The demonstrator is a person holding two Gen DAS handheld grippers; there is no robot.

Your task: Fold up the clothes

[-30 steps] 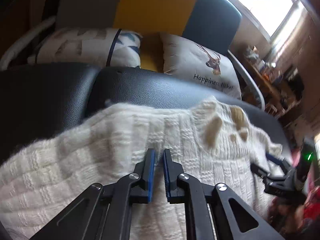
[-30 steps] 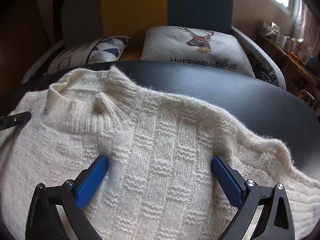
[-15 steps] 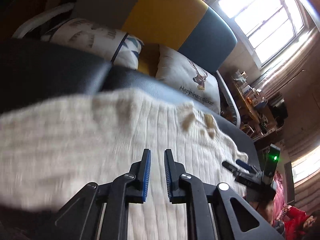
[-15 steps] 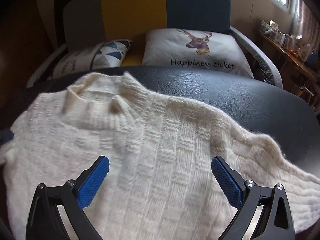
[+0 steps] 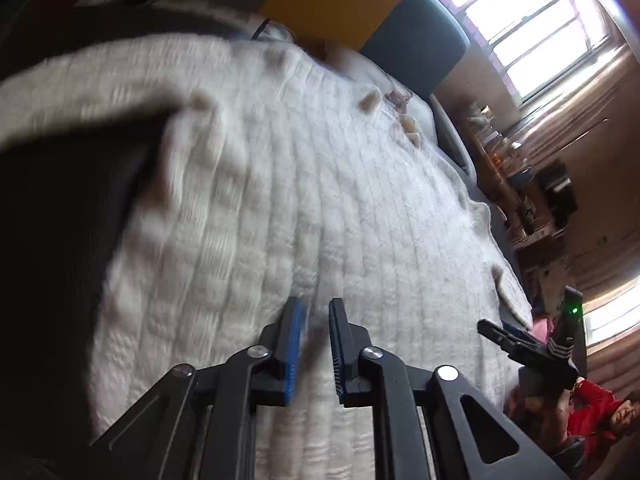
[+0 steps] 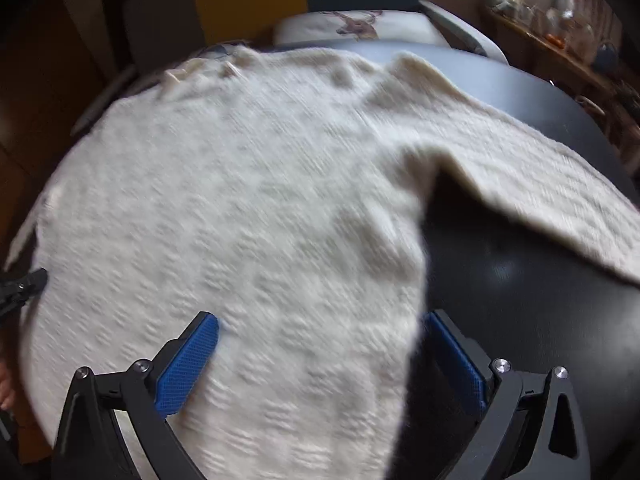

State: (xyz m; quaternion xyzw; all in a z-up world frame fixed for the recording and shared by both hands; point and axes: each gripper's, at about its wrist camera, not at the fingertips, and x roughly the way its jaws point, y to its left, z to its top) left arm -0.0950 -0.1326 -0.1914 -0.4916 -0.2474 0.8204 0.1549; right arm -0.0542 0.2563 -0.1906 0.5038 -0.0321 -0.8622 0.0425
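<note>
The cream knitted sweater (image 6: 248,208) is laid out on the black padded table (image 6: 532,292), neck end toward the sofa cushion (image 6: 360,26), one sleeve (image 6: 532,184) thrown out to the right. Both views are smeared with motion blur, so finer detail can't be trusted.

The left tongs (image 5: 314,344) are nearly closed, only a narrow slit left between the blue pads; whether any knit is pinched in there can't be told. The right tongs (image 6: 320,364) are spread wide, with nothing gripped, over the lower right edge of the body.

Looks like the sweater is just being squared up before the first fold. For that to be done well, the hem should be pulled flat and wrinkles chased out first. Then the sleeve probably wants to be caught near the cuff, not mid-arm, since chunky knit sags and stretches. Only one layer should be grabbed, and the fabric should be lifted rather than dragged.
</note>
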